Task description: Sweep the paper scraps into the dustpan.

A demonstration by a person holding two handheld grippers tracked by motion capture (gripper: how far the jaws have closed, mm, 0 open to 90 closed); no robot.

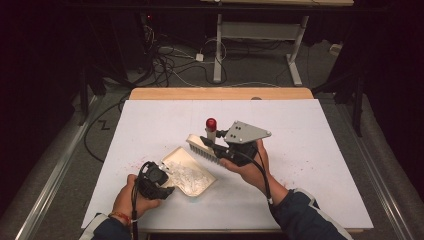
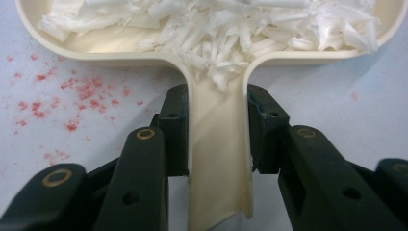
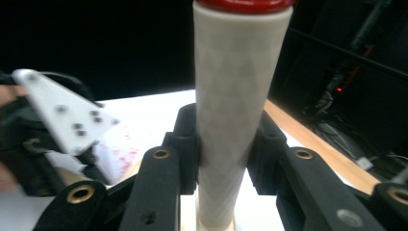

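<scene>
I'm clamping the left gripper [image 2: 217,139] on the cream dustpan [image 1: 189,171] handle, pan lying on the white table sheet [image 1: 310,150] near the front edge, full of white shreds [image 2: 216,29]. Right gripper [image 3: 223,154] is gripping the brush [image 1: 206,145] handle, raised above mid-table. Plenty of bare sheet lying right and behind. Red crumbs [image 2: 72,96] are dotting the sheet. Dark room, cables [image 1: 170,60] on the floor; bristles blurring, hard to read.

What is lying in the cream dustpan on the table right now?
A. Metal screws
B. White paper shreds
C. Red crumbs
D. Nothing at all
B. In the left gripper view the dustpan holds a heap of white paper shreds, while the red crumbs lie outside it on the white table.
</scene>
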